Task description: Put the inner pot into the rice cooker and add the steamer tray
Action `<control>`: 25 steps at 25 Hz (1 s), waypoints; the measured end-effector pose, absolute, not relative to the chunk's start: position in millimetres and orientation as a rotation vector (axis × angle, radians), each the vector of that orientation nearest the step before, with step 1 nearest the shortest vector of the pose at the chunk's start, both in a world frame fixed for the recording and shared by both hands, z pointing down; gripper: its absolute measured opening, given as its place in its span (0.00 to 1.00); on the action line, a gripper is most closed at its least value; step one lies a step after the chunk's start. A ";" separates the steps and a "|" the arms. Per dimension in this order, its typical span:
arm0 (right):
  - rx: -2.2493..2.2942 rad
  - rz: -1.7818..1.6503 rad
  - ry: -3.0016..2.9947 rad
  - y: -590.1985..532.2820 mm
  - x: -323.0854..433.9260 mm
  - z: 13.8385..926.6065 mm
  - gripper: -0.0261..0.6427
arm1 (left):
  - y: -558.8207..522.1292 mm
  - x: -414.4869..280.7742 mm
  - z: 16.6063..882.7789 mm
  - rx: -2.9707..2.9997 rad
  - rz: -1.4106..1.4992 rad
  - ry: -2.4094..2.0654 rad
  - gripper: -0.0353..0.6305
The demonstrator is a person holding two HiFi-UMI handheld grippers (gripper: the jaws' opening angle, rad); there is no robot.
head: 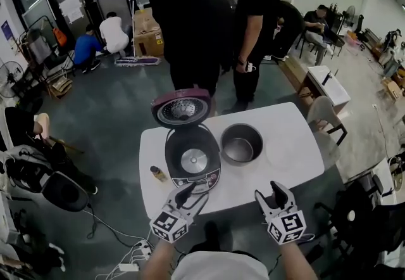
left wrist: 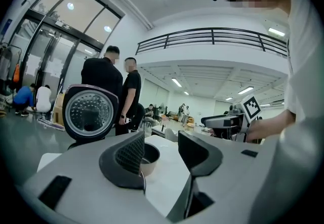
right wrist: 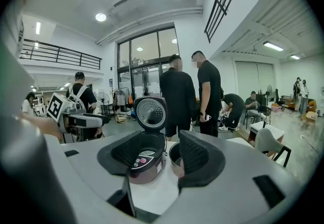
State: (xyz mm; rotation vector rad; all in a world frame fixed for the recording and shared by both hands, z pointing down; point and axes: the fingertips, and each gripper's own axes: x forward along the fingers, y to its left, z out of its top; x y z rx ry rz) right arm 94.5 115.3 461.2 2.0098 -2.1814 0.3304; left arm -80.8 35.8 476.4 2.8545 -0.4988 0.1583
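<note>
I hold both forearms out low in front of me, each tool pointing almost level with a slight dip toward the white table point(head: 288, 136). My left tool point(head: 193, 195) hangs just on my side of the rice cooker point(head: 193, 159), its jaws moderately apart with nothing between the dark ribbed pads. My right tool point(head: 272, 195) is on my side and to the right of the rice cooker, its jaws spread wider and likewise empty. The rice cooker is a round dark body with a button panel on its front. Its domed lid point(head: 181, 109) stands open behind it, showing a perforated metal plate. The inner pot point(head: 241, 144), a round grey metal bowl, stands just right of the rice cooker. A small brown bottle point(head: 157, 173) stands to its left.
</note>
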 end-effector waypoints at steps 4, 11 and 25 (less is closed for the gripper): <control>2.032 0.348 -2.147 92.1 97.7 463.7 0.42 | 8.1 -73.6 482.4 2.854 0.174 -0.466 0.36; 2.037 0.377 -2.113 69.5 103.1 470.6 0.42 | -17.2 -66.2 489.3 2.838 0.202 -0.447 0.36; 1.959 0.418 -2.158 46.7 152.1 486.5 0.42 | -24.6 -21.4 515.8 2.760 0.263 -0.561 0.37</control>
